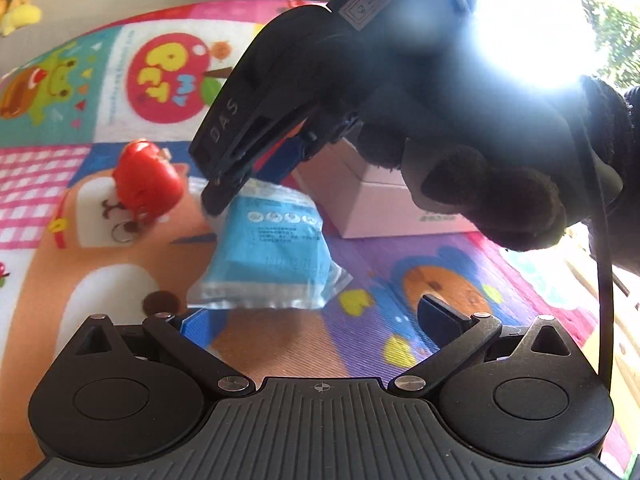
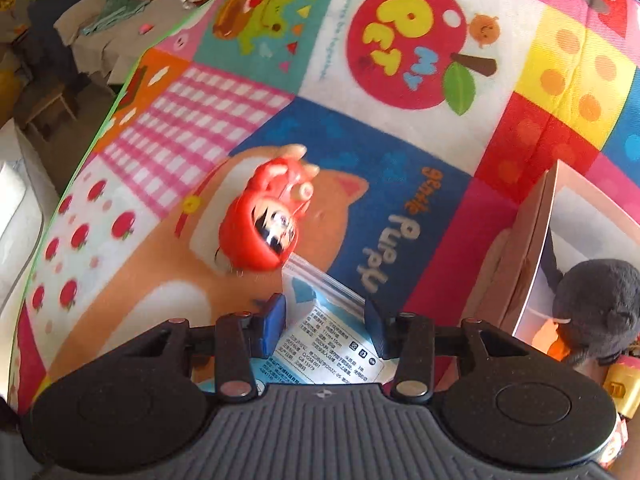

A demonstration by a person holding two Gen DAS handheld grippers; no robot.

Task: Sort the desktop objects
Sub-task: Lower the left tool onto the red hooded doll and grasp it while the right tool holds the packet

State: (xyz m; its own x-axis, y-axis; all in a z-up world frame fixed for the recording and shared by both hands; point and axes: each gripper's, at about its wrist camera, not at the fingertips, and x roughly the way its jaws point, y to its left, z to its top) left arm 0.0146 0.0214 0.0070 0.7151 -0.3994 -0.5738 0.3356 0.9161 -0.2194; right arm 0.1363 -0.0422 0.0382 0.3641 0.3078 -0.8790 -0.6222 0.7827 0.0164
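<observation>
A blue-and-clear plastic packet [image 1: 272,256] lies tilted on the colourful play mat [image 1: 400,264]. My right gripper [image 1: 218,200], black and held by a dark-gloved hand [image 1: 480,184], comes down from above and pinches the packet's upper corner. In the right wrist view the packet [image 2: 332,344] sits between the blue pads [image 2: 274,320], which press on its sides; the right gripper [image 2: 326,324] is shut on it. My left gripper [image 1: 320,320] stands open just in front of the packet, holding nothing. A red round toy [image 1: 146,184] [image 2: 264,224] lies left of the packet.
A pink open box [image 1: 380,208] [image 2: 540,240] stands right of the packet, with a grey plush toy [image 2: 600,304] inside. A yellow item [image 2: 618,392] lies beside the box. The mat's green edge [image 2: 104,112] runs along the left. Window glare [image 1: 532,24] blots the upper right.
</observation>
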